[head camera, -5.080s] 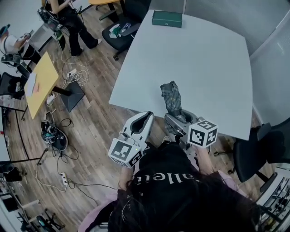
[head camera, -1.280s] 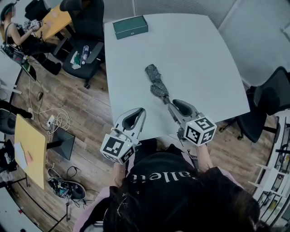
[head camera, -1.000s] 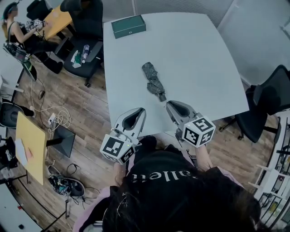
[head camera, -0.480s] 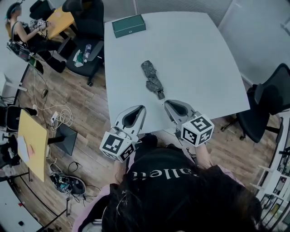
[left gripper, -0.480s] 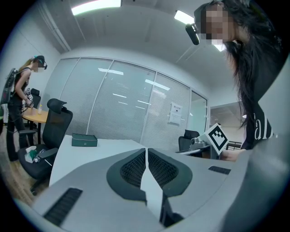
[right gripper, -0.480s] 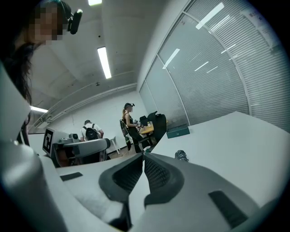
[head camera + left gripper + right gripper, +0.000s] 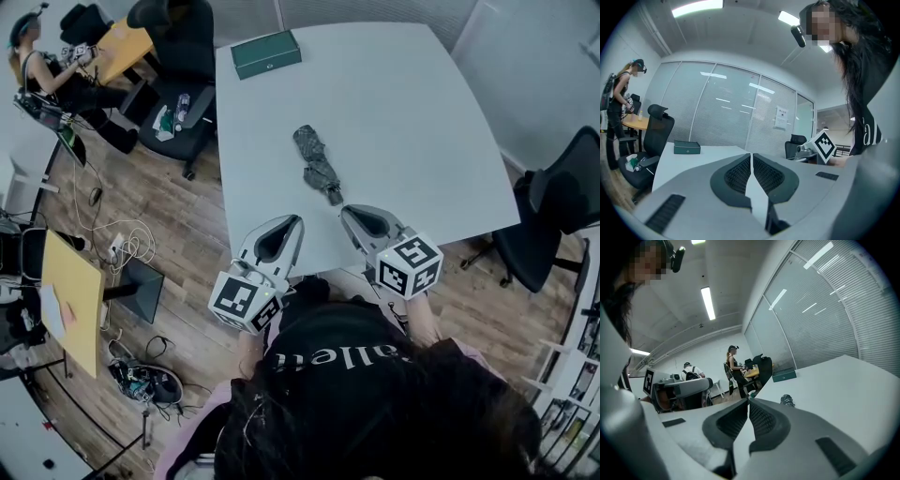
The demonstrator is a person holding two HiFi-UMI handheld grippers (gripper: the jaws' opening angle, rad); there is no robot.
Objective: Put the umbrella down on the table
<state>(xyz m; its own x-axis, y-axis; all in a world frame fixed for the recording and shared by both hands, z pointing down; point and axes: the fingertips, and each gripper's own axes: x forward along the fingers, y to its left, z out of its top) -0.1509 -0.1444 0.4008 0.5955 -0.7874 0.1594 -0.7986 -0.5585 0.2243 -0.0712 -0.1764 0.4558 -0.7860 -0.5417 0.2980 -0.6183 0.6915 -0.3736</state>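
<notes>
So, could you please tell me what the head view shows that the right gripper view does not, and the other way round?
Only the head view: the folded umbrella lying whole on the table, apart from the right gripper, plus the wooden floor. Only the right gripper view: that gripper's jaws shut with nothing between them, and a ceiling light strip. Both: the table, the umbrella and the green box.
</notes>
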